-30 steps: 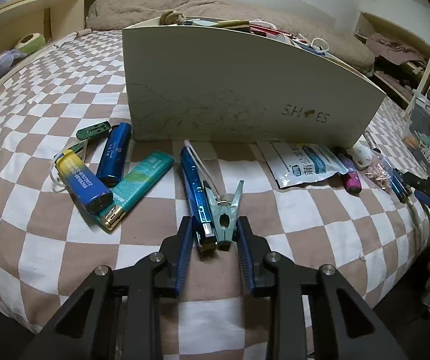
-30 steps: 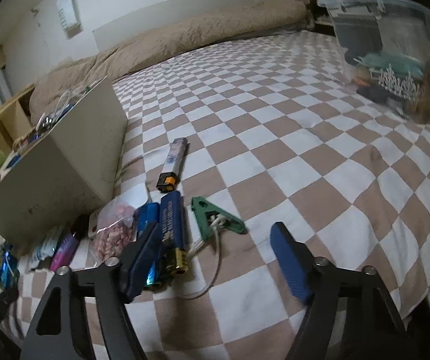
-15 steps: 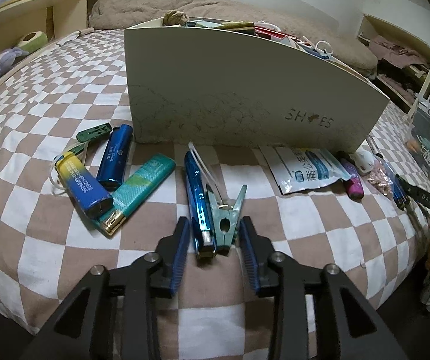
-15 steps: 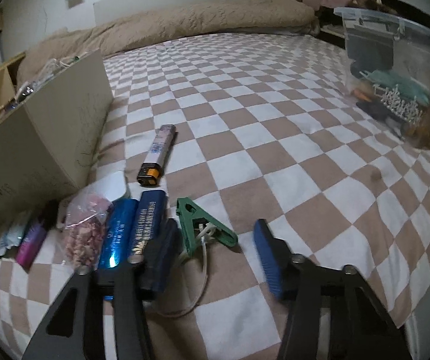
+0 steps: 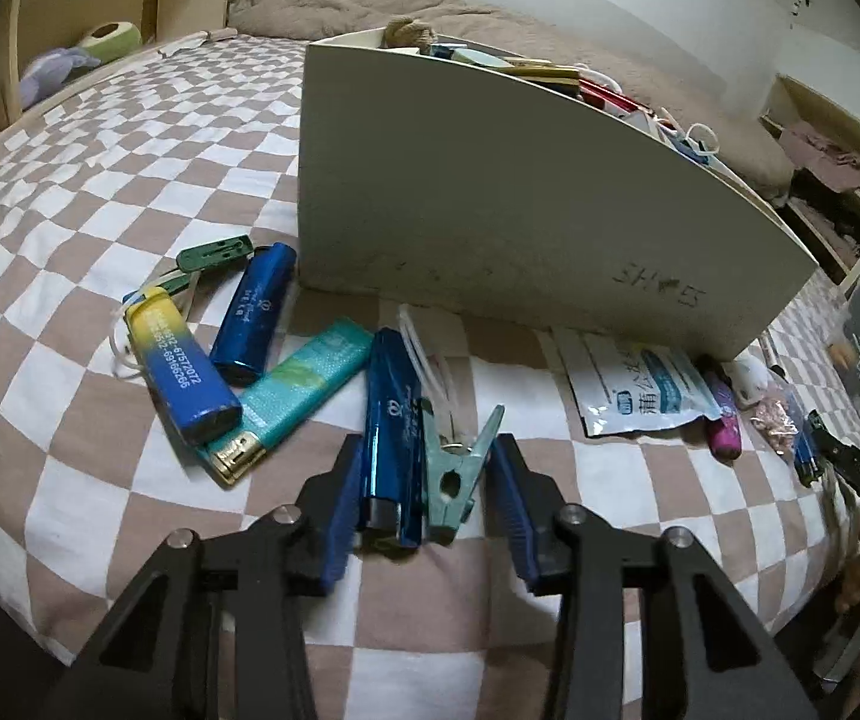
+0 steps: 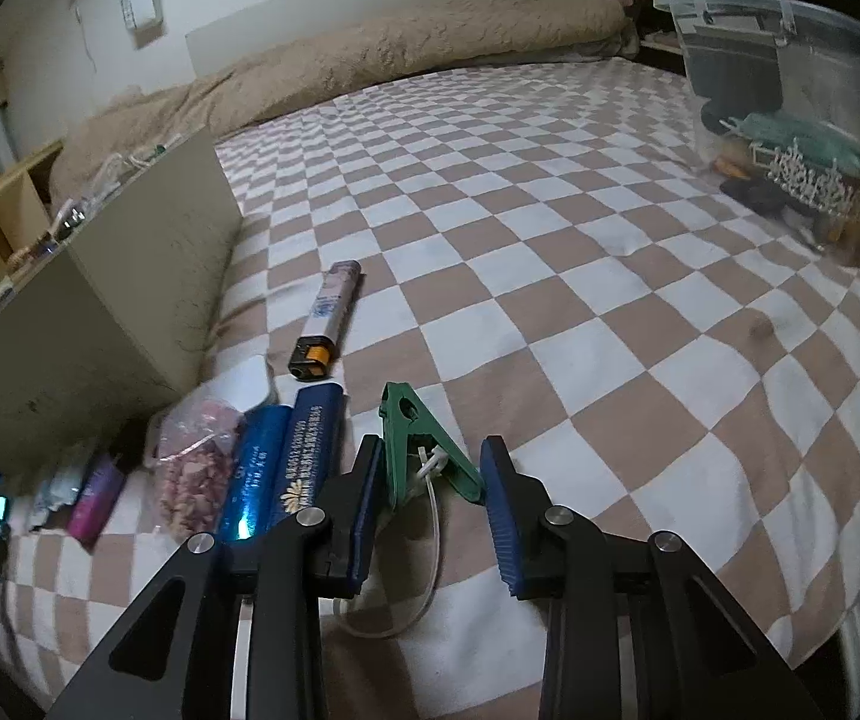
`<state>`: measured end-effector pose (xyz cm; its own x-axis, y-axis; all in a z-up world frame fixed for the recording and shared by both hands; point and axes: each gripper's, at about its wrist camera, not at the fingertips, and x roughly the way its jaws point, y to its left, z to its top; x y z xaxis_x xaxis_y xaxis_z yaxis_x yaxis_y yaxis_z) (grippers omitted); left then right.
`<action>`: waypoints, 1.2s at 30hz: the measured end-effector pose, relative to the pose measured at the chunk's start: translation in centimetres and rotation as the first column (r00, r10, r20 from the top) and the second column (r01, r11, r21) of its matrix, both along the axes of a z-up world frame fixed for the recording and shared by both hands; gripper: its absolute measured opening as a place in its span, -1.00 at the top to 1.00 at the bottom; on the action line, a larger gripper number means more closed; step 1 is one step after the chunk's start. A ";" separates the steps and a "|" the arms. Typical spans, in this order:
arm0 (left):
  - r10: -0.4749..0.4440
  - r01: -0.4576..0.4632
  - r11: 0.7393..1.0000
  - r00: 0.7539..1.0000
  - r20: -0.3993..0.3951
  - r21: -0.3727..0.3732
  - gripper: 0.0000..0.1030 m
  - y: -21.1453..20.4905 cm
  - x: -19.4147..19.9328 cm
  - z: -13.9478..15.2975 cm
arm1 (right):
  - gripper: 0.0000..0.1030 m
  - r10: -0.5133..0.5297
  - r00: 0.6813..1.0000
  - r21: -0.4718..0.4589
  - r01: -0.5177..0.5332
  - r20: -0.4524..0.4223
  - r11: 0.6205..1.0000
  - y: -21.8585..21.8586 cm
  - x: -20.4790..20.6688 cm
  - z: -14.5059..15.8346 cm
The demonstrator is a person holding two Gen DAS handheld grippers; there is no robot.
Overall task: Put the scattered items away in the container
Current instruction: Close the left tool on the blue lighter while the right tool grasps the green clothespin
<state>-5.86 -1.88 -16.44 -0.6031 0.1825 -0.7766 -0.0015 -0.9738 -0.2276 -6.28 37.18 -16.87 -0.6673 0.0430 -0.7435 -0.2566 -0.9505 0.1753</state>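
Note:
My left gripper [image 5: 428,443] straddles a dark blue lighter [image 5: 391,438] and a teal clothespin [image 5: 454,468] lying side by side on the checked bedspread. Its jaws are closing; the left pad is at the lighter, and a small gap shows beside the clothespin. The cream box [image 5: 520,198] stands just behind, full of items. My right gripper [image 6: 433,441] is closing on a green clothespin [image 6: 424,450] with a white cord, both pads touching its ends. The same box [image 6: 100,330] is at the left in the right wrist view.
Left of my left gripper lie a yellow-blue lighter [image 5: 181,366], a blue lighter [image 5: 256,312], a teal lighter [image 5: 298,396] and a dark green clip [image 5: 214,253]. A sachet [image 5: 640,384] lies right. Two blue lighters [image 6: 310,444], a pink bag [image 6: 190,462], a white lighter [image 6: 328,318] and a clear bin [image 6: 790,108] surround my right gripper.
The right jaws have narrowed from wide apart to touching the green clothespin. The left jaws spread slightly off the lighter and teal clothespin, and that wrist rolled a little.

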 end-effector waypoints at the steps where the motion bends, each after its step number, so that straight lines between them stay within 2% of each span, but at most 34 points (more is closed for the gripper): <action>1: -0.002 0.002 1.000 1.000 0.001 0.003 0.26 -0.1 0.1 0.1 | 0.38 0.000 1.000 -0.020 0.000 -0.013 1.000 0.2 0.2 0.1; 8: -0.028 0.027 1.000 0.999 -0.021 -0.015 0.45 -0.1 1.4 0.9 | 0.39 0.004 0.999 -0.057 -0.006 -0.041 0.998 0.2 1.1 0.8; 10: -0.032 0.031 0.999 0.999 -0.032 -0.020 0.64 -0.4 1.8 1.2 | 0.39 0.006 0.999 -0.062 -0.009 -0.047 0.998 0.1 1.3 1.0; 13: -0.034 0.034 0.999 0.999 -0.025 -0.016 0.71 -1.1 2.2 1.3 | 0.39 0.007 0.999 -0.076 -0.011 -0.054 0.997 0.2 1.6 1.2; 18: -0.026 0.026 1.000 0.999 -0.023 -0.012 0.73 -1.5 2.7 1.5 | 0.39 0.007 0.998 -0.090 -0.013 -0.064 0.996 0.2 2.2 1.7; 22: -0.030 0.030 0.999 1.000 -0.002 0.031 0.73 -1.8 3.0 1.3 | 0.39 0.012 0.997 -0.088 -0.018 -0.072 0.996 0.2 2.8 2.2; 26: -0.027 0.027 1.000 1.000 0.002 -0.001 0.73 -2.1 3.3 1.2 | 0.39 0.017 0.997 -0.092 -0.024 -0.080 0.995 0.2 3.2 2.9; 32: -0.045 0.045 0.999 0.999 0.010 0.003 0.72 -1.9 2.9 0.8 | 0.39 0.034 0.992 -0.127 -0.049 -0.121 0.991 0.3 3.8 4.9; 36: -0.055 0.055 0.998 0.998 0.012 -0.025 0.65 -1.4 2.2 0.4 | 0.39 0.052 0.987 -0.135 -0.073 -0.155 0.988 -0.2 4.1 6.3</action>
